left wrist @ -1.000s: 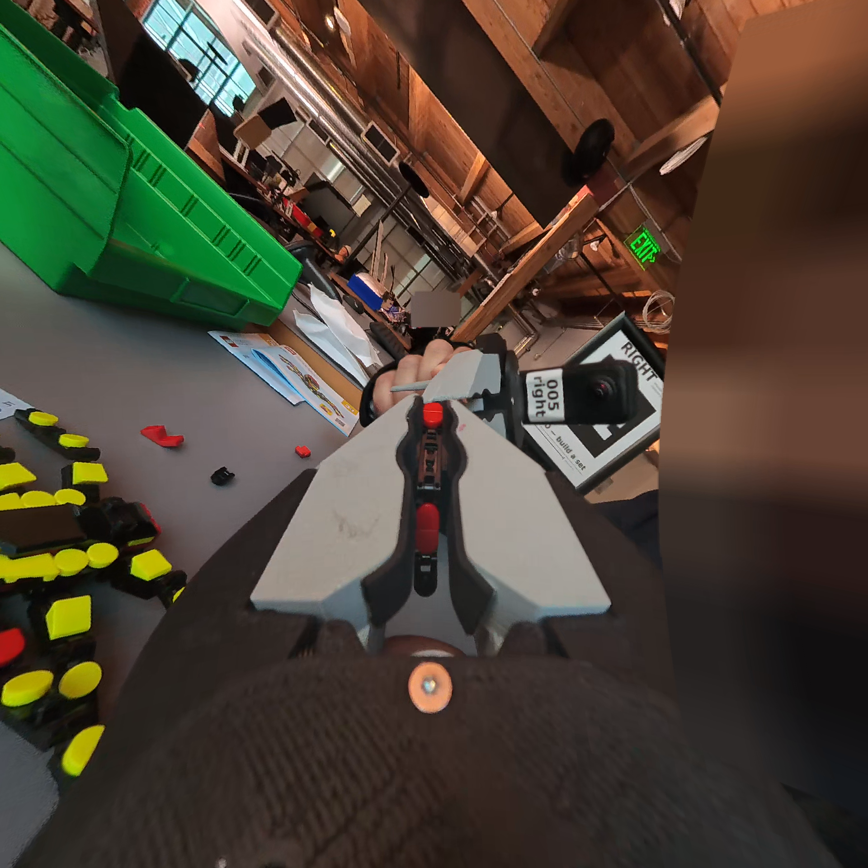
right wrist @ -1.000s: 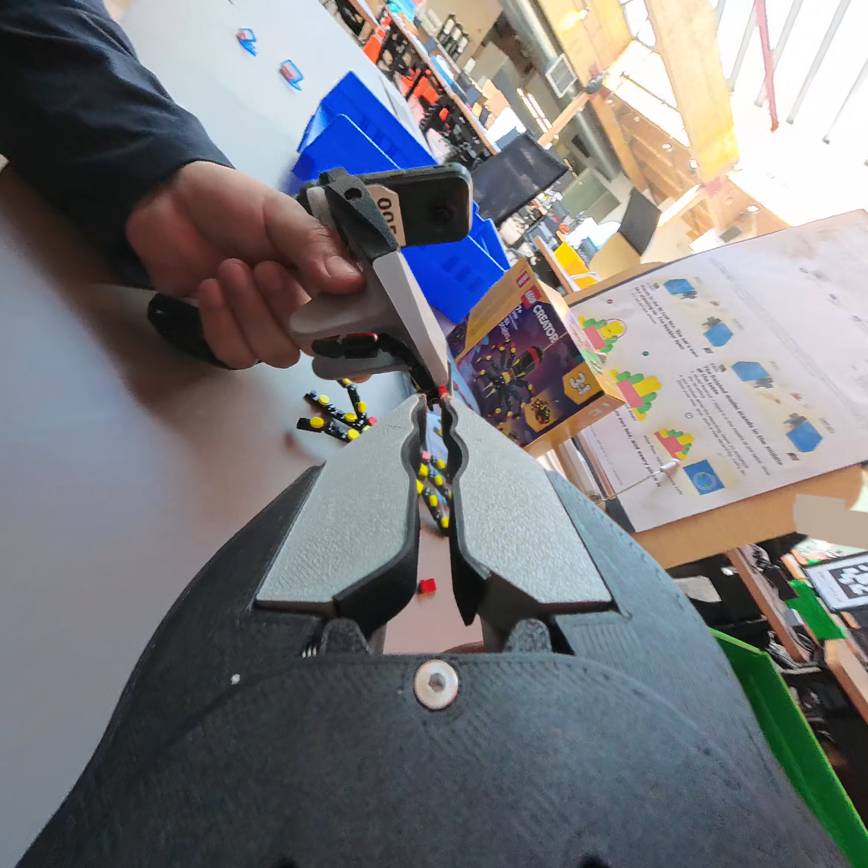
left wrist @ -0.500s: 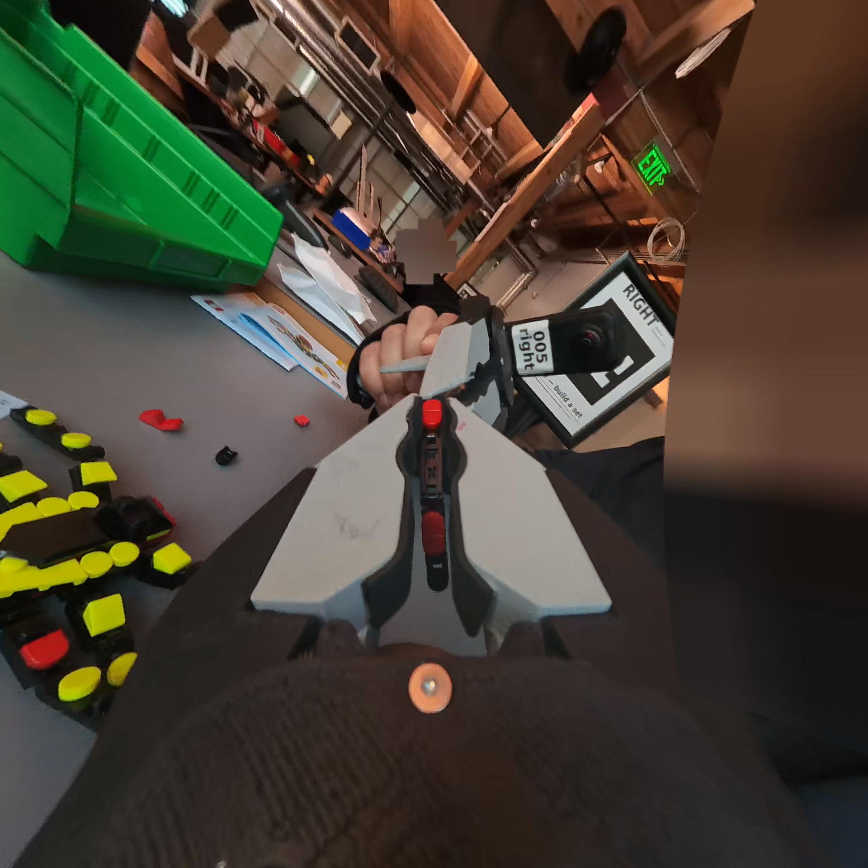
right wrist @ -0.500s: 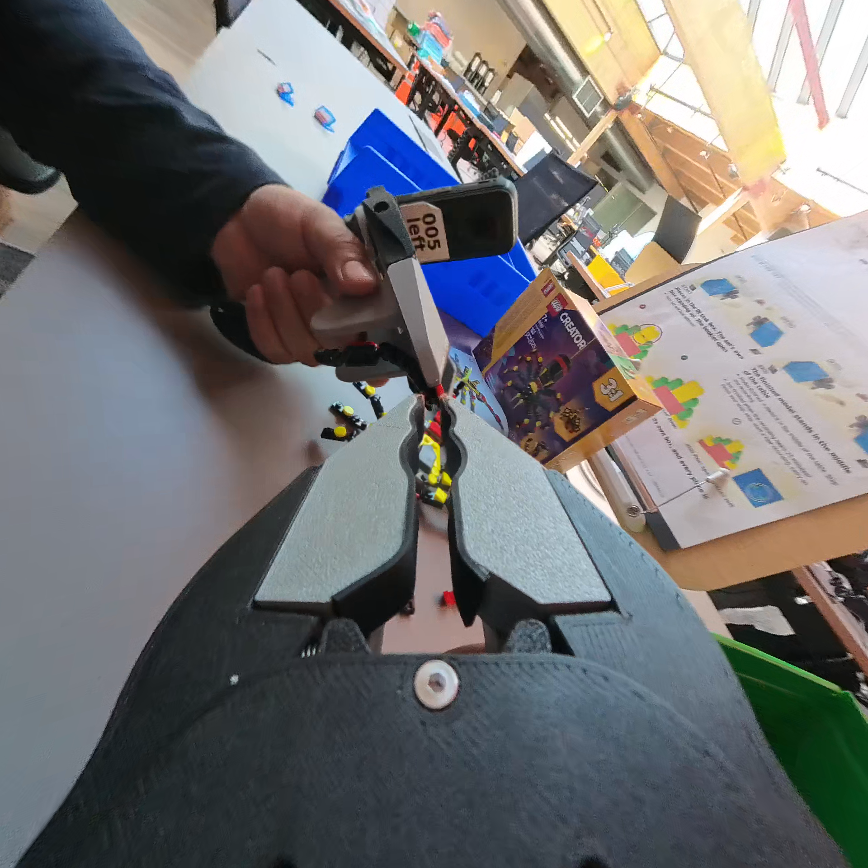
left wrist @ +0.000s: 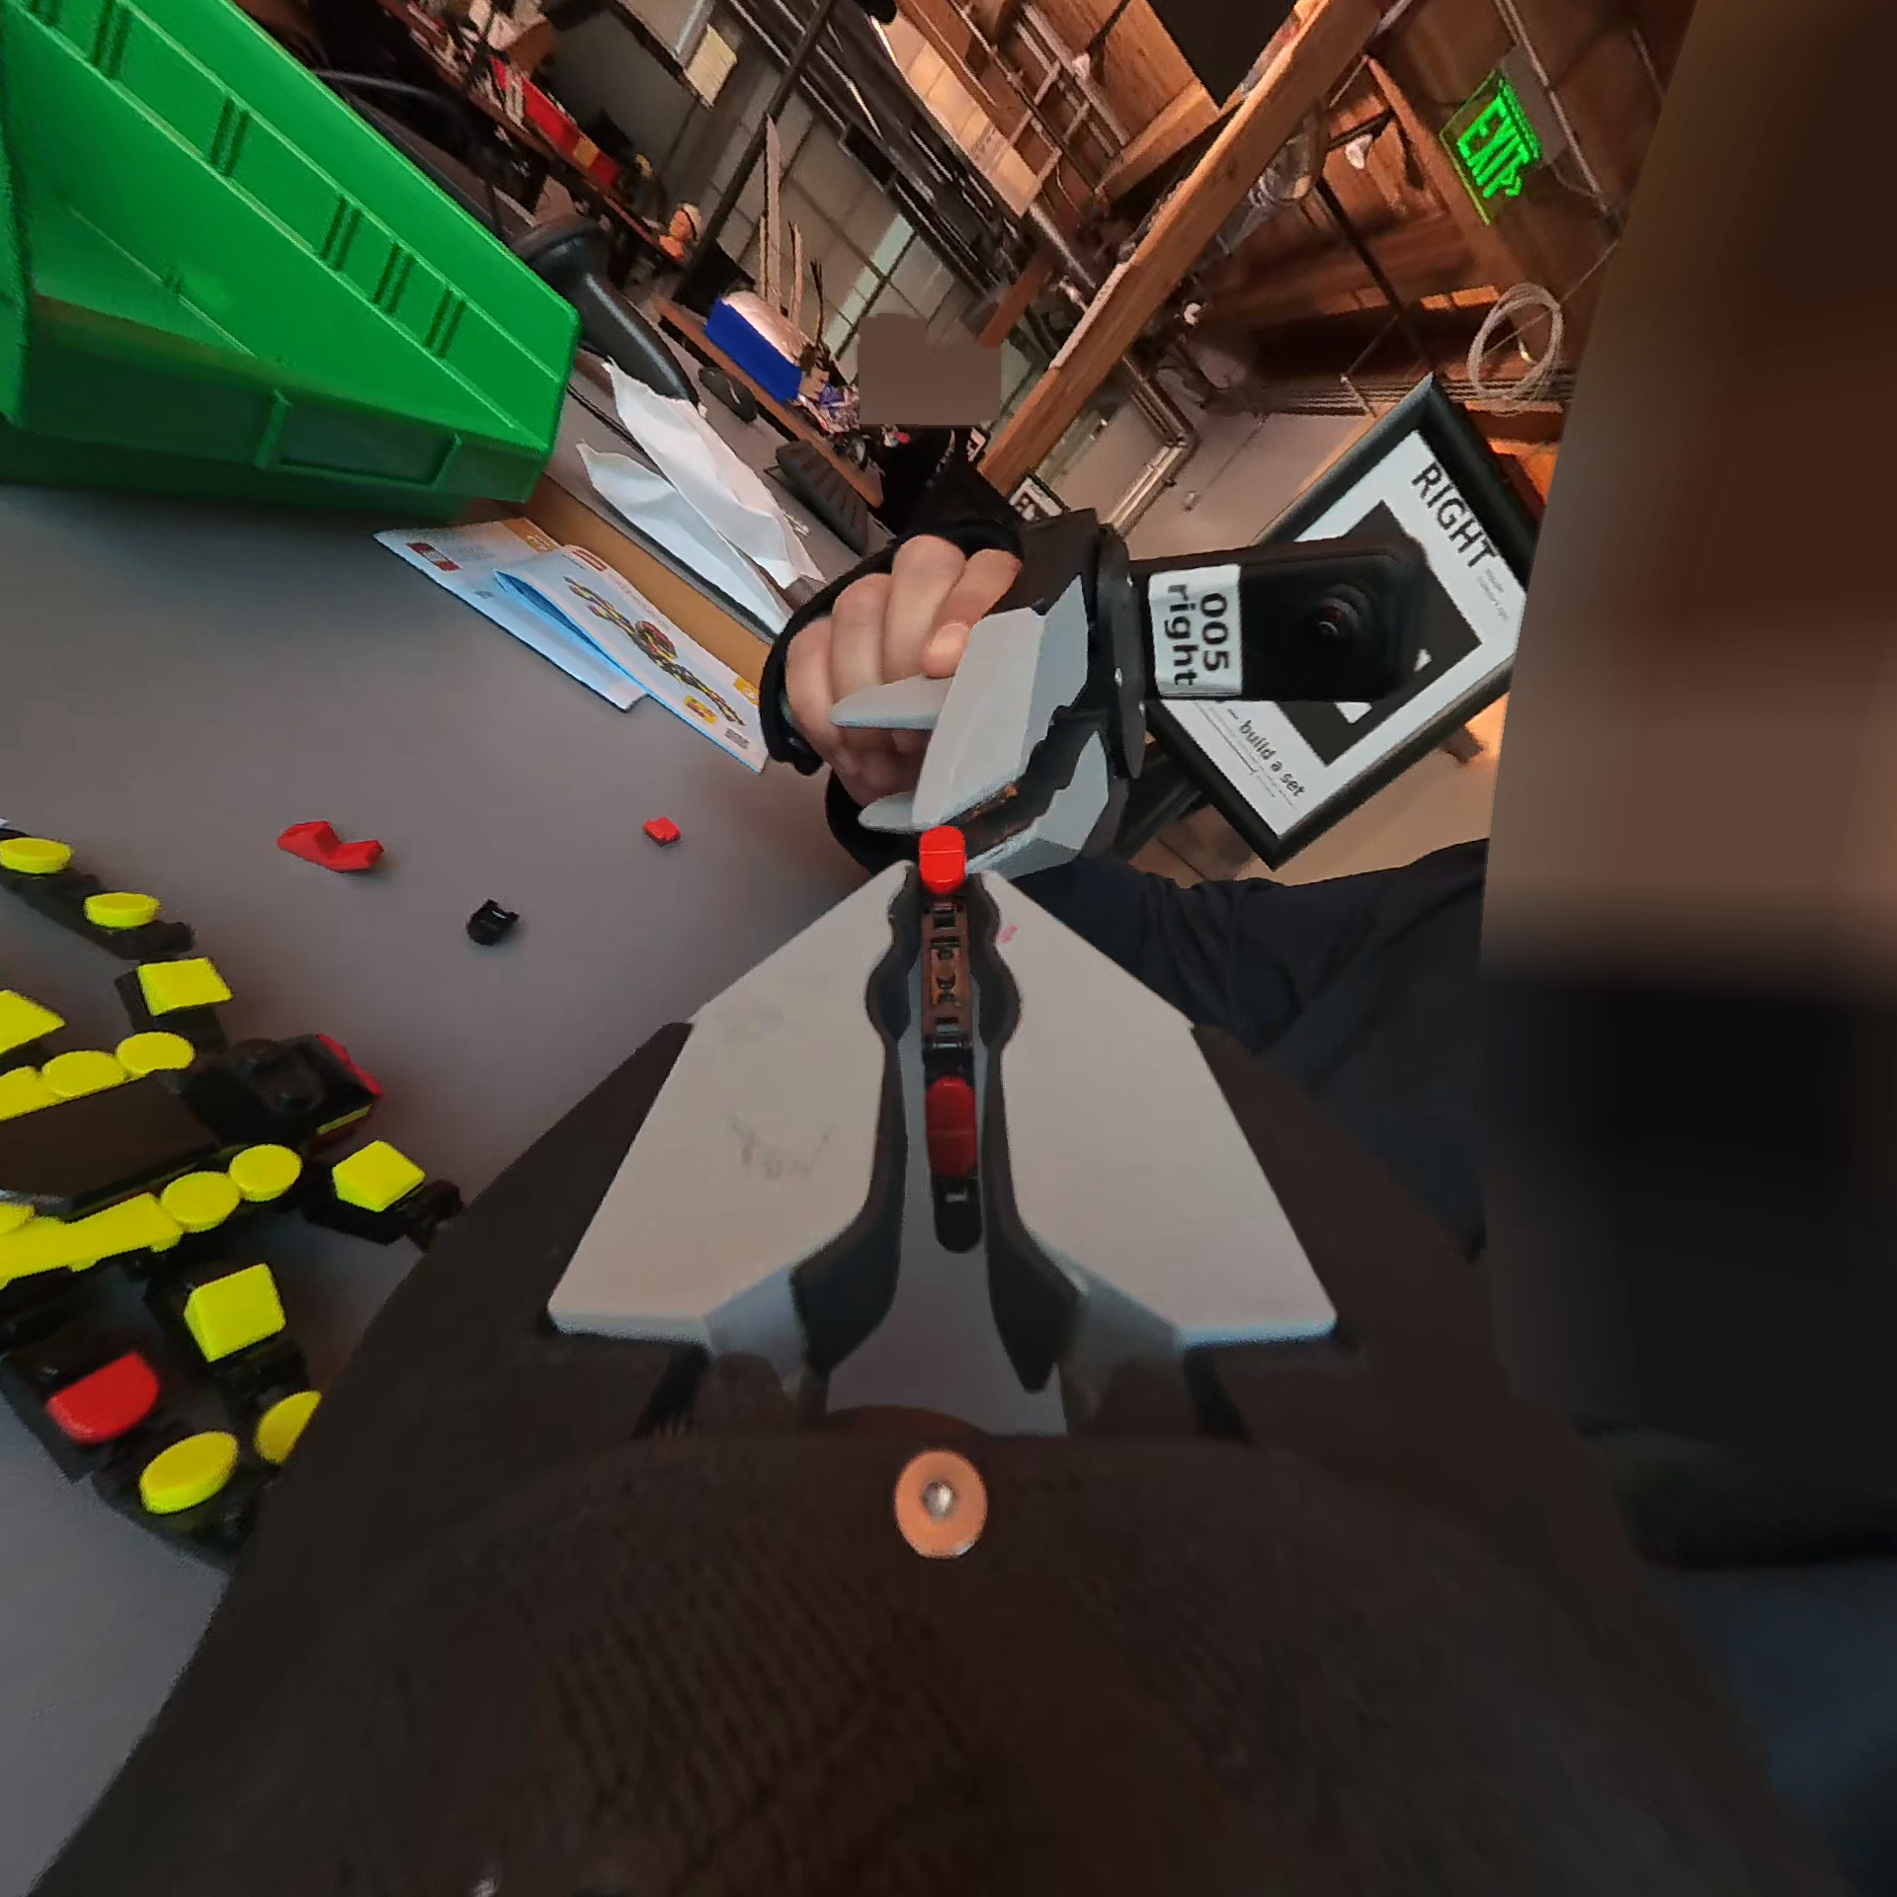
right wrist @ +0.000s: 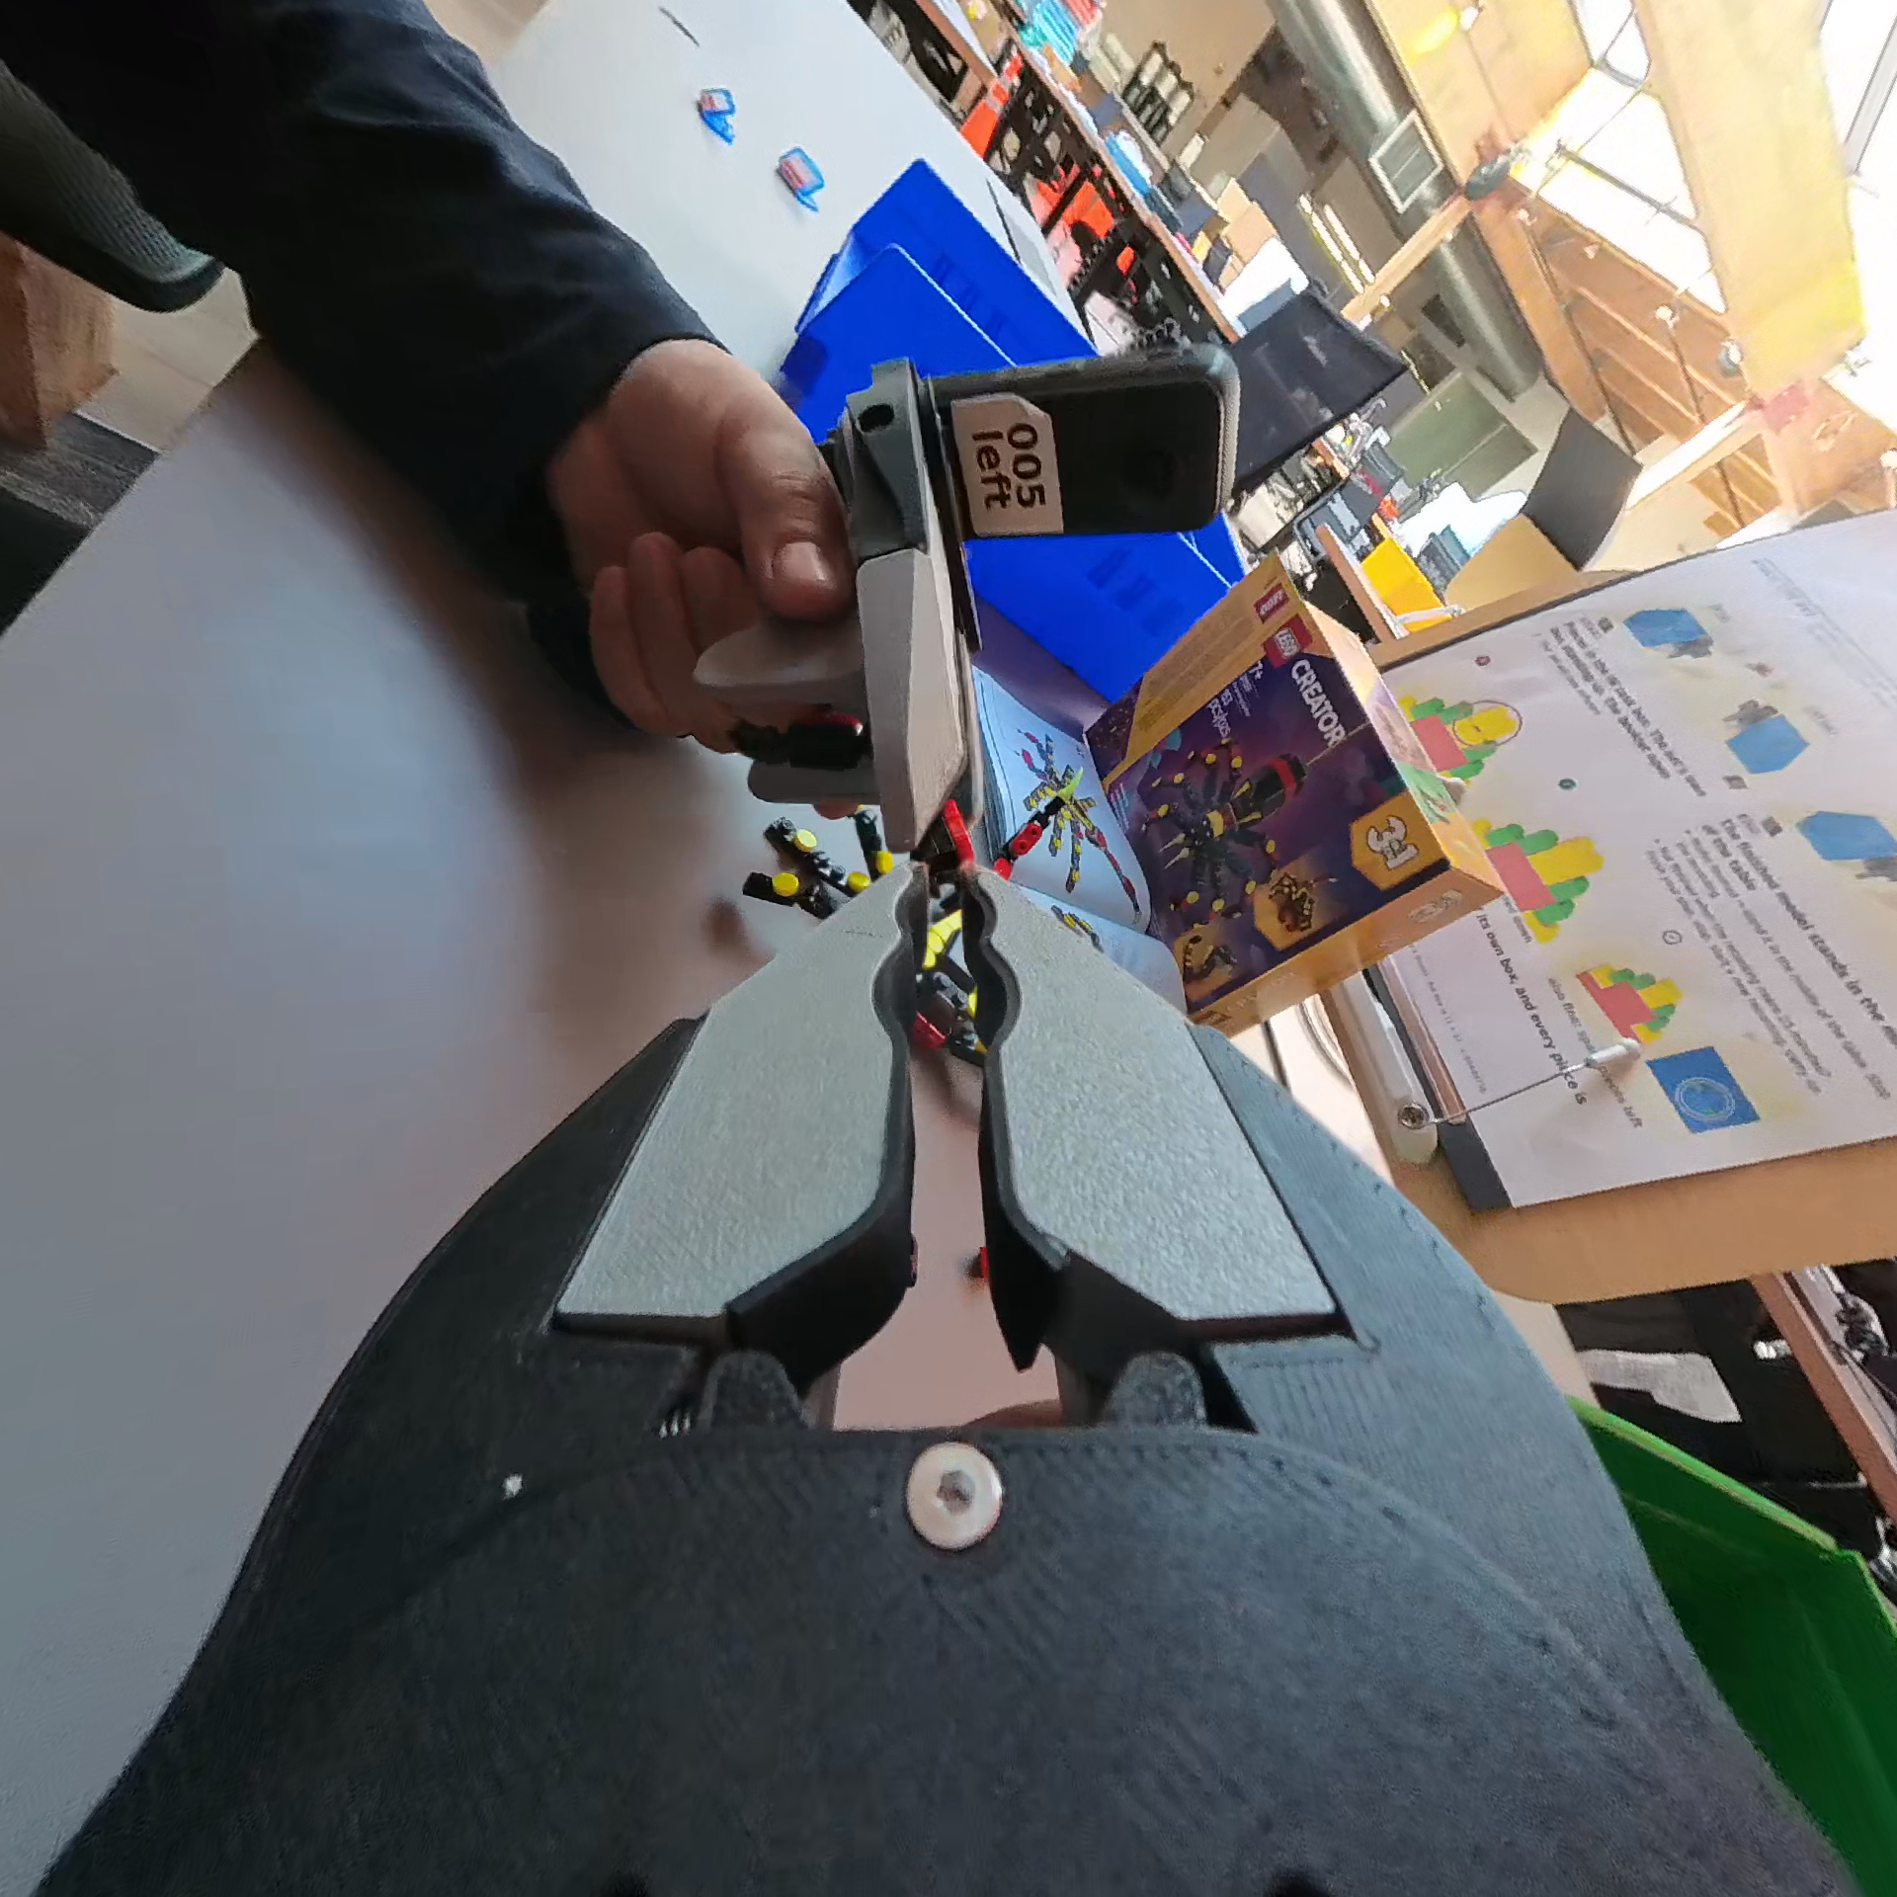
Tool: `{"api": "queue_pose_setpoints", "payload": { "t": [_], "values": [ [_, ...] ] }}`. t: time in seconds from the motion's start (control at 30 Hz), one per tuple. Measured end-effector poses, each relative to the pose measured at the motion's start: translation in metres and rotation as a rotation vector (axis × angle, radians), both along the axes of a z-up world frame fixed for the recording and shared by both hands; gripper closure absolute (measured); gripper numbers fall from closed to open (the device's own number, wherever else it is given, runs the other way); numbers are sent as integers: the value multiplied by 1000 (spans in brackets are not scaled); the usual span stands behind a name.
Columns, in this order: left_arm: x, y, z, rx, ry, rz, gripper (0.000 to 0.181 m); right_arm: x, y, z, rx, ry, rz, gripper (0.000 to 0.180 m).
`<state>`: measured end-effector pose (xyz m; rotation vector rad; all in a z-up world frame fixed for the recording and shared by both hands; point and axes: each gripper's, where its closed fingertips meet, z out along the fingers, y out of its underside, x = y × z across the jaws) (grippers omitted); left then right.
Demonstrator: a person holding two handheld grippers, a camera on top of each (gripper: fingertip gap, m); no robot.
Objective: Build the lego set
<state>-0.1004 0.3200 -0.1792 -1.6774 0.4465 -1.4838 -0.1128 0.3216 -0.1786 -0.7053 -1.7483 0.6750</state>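
Black-and-red jointed lego leg sits clenched lengthwise in the left gripper — light, stiff, apt to bend at joints; the right gripper looks nearly closed at its red tip.

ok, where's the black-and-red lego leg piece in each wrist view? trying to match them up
Left wrist view: the leg piece sits centre frame, clamped lengthwise between the left hand-held gripper fingers, red tip poking out.
Right wrist view: upper centre, only its red-and-black end shows below the left hand-held gripper, just beyond the right hand-held gripper tips.
Shared landmark: the black-and-yellow lego build on the table.
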Motion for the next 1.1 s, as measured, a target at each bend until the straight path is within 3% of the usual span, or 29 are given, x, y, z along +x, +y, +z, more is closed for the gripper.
{"api": "queue_pose_setpoints", "payload": {
  "t": [0.2, 0.5, 0.63, 0.83, 1.1],
  "values": [
    [-4, 7, -12, 118, 186, 76, 176, -2, 6, -10, -157, -71, 1, 177],
    [-17, 17, 13, 221, 48, 200, 176, -7, 13, 3, -782, -101, 89, 165],
    [-23, 23, 11, 380, 212, 286, 176, -7, 6, 5, -1056, -167, 212, 172],
    [-28, 31, -4, 720, 647, 422, 176, -17, 23, 0, -1153, -138, 122, 160],
    [-22, 29, -4, 996, 923, 504, 176, -17, 19, 1, -1179, -138, 171, 171]
  ]
}}
